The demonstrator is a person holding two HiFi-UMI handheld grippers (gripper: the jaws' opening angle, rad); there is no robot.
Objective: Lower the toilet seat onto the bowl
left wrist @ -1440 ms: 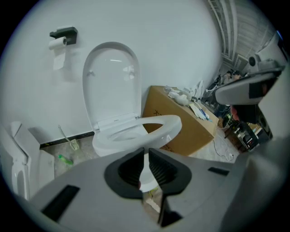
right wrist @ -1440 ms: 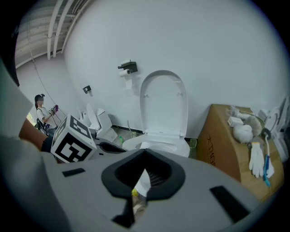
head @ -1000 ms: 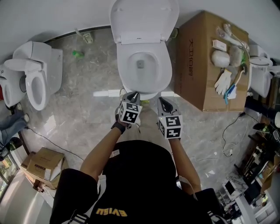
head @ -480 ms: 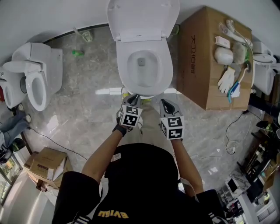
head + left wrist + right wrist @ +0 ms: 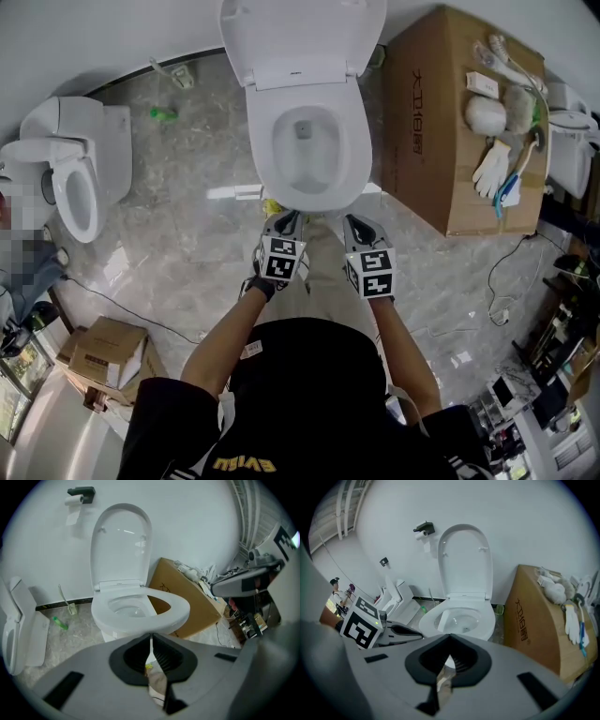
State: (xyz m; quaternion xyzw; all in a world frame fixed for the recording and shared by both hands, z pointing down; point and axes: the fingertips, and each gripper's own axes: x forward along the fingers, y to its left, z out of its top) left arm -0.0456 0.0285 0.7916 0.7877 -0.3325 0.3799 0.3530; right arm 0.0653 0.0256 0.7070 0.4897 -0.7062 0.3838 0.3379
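We count two tongs, left tongs and right tongs; two toilets wholly in sight, a central toilet and a side toilet left of it; two boxes, large box and small box.

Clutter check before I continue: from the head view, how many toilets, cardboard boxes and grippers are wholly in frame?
Toilets: 2, centre toilet and left toilet
Cardboard boxes: 2, large box and small box
Grippers: 2, left gripper and right gripper
Total: 6

White toilet — brown cardboard box — grey veined marble floor.
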